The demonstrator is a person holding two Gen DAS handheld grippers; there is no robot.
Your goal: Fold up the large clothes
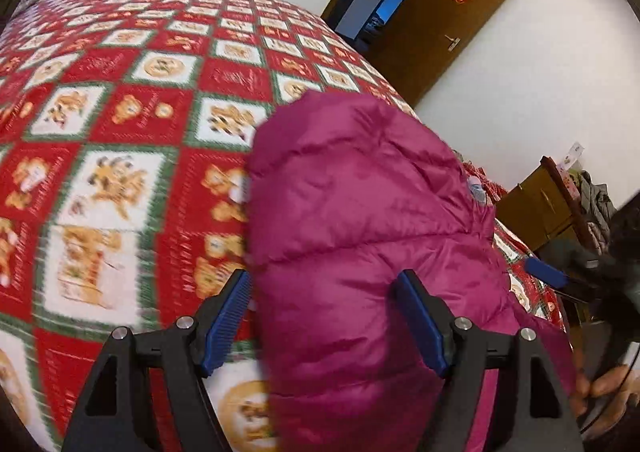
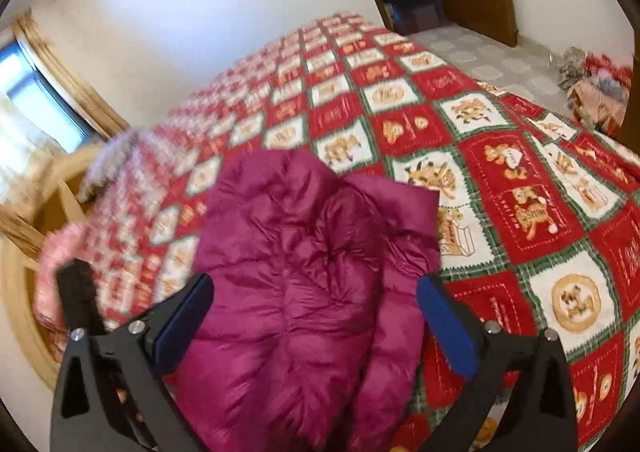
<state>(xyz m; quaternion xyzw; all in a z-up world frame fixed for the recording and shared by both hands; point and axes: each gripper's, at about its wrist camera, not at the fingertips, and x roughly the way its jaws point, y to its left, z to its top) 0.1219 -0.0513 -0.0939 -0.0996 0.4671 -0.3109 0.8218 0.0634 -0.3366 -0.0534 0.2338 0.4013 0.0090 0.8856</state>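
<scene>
A magenta puffer jacket [image 1: 360, 212] lies bunched and partly folded on a bed with a red, white and green patterned cover [image 1: 120, 112]. My left gripper [image 1: 326, 284] is open, its blue pads on either side of the jacket's near end. The jacket also shows in the right wrist view [image 2: 296, 272], where my right gripper [image 2: 316, 286] is open with the jacket between its fingers. The right gripper's blue pad [image 1: 544, 272] shows at the right edge of the left wrist view. I cannot tell whether either gripper touches the fabric.
A brown door [image 1: 452, 24] stands open past the bed's far corner. A wooden cabinet [image 1: 540, 204] with clothes stands by the wall. A wooden headboard [image 2: 36, 236] and a window [image 2: 32, 92] are at left. A clothes pile [image 2: 596, 88] lies on the tiled floor.
</scene>
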